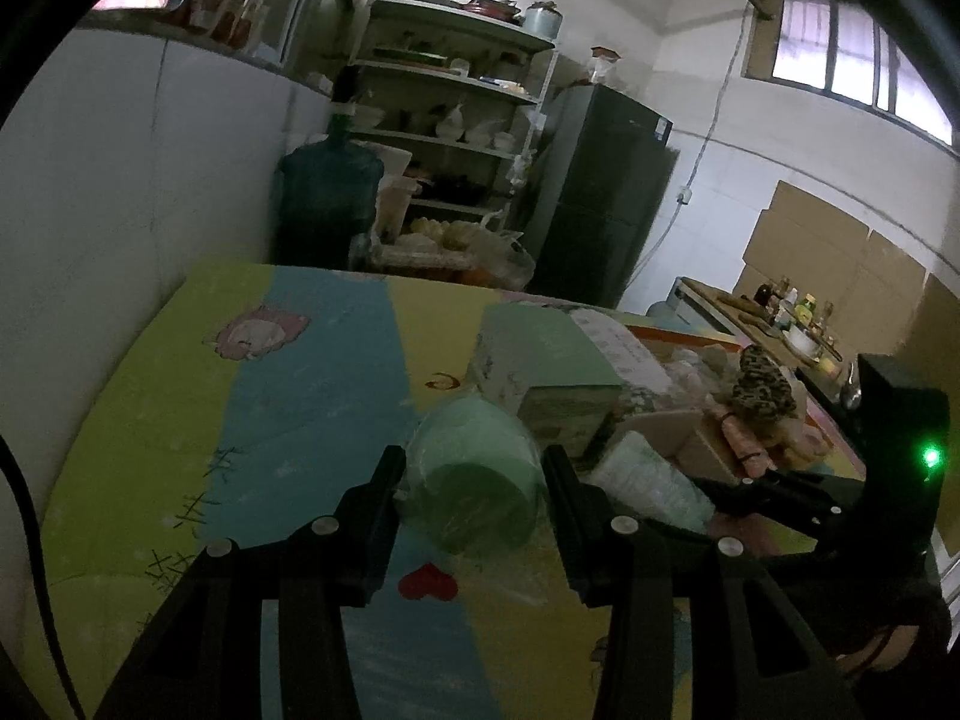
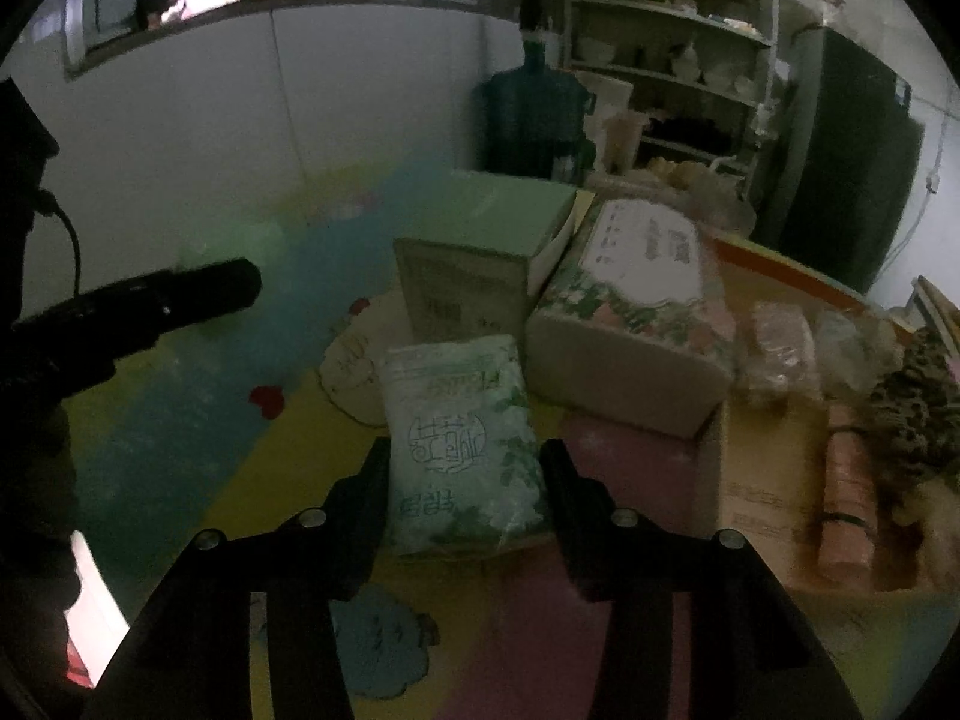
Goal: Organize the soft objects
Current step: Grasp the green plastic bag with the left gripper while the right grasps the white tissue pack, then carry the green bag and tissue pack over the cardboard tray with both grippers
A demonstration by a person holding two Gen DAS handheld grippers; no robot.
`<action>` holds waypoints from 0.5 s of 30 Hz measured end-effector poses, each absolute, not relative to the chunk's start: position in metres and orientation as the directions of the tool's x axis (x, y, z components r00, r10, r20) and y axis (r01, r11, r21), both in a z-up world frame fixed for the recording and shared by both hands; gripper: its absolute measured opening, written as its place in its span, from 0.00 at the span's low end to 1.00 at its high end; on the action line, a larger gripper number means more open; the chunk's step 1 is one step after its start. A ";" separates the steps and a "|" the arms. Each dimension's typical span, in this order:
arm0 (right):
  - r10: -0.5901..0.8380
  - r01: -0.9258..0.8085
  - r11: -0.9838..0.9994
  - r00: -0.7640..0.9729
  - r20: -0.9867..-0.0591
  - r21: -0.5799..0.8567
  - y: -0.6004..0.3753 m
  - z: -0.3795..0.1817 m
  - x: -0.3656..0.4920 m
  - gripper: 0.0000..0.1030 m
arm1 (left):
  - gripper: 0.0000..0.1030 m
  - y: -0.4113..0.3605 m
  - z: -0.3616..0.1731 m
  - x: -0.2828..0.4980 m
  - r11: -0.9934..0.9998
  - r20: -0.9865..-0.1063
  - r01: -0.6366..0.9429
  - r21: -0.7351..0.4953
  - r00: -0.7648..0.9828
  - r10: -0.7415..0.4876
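In the left wrist view my left gripper (image 1: 474,474) is closed on a green roll in clear plastic wrap (image 1: 480,474), held just above the colourful mat (image 1: 288,396). In the right wrist view my right gripper (image 2: 465,468) is closed on a pale green soft tissue pack (image 2: 462,444), both fingers pressing its sides. The same pack shows in the left wrist view (image 1: 648,474). Behind it stand a green box (image 2: 480,258) and a floral tissue pack (image 2: 636,312).
A cardboard box (image 2: 762,480) at the right holds pink rolled items (image 2: 846,492) and a leopard-print cloth (image 2: 918,396). A white wall (image 1: 120,210) runs along the left. A blue water jug (image 1: 327,198), shelves (image 1: 456,96) and a dark fridge (image 1: 600,198) stand behind.
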State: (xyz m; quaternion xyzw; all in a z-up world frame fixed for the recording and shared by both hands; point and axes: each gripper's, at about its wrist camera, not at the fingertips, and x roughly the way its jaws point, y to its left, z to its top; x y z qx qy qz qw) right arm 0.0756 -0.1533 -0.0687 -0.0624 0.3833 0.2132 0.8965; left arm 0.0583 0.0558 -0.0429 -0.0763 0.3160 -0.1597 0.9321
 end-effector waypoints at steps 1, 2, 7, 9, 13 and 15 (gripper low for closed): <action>0.337 -0.428 0.902 0.623 -0.706 0.052 -0.156 -0.065 0.073 0.48 | 0.45 0.054 -0.041 0.057 0.937 -0.563 0.252 -0.240 0.751 -0.346; 0.338 -0.427 0.903 0.628 -0.701 0.052 -0.157 -0.062 0.071 0.48 | 0.45 0.051 -0.039 0.055 0.938 -0.560 0.256 -0.235 0.753 -0.346; 0.342 -0.408 0.911 0.661 -0.668 0.062 -0.172 -0.046 0.059 0.49 | 0.45 0.038 -0.028 0.050 0.937 -0.541 0.270 -0.220 0.766 -0.348; 0.342 -0.397 0.915 0.673 -0.656 0.071 -0.178 -0.042 0.055 0.49 | 0.45 0.032 -0.024 0.048 0.937 -0.534 0.276 -0.215 0.770 -0.349; 0.342 -0.370 0.924 0.696 -0.631 0.092 -0.193 -0.033 0.048 0.49 | 0.45 0.018 -0.017 0.047 0.936 -0.524 0.290 -0.201 0.775 -0.353; 0.340 -0.357 0.929 0.708 -0.619 0.102 -0.203 -0.029 0.045 0.49 | 0.45 0.011 -0.015 0.045 0.935 -0.521 0.298 -0.194 0.776 -0.356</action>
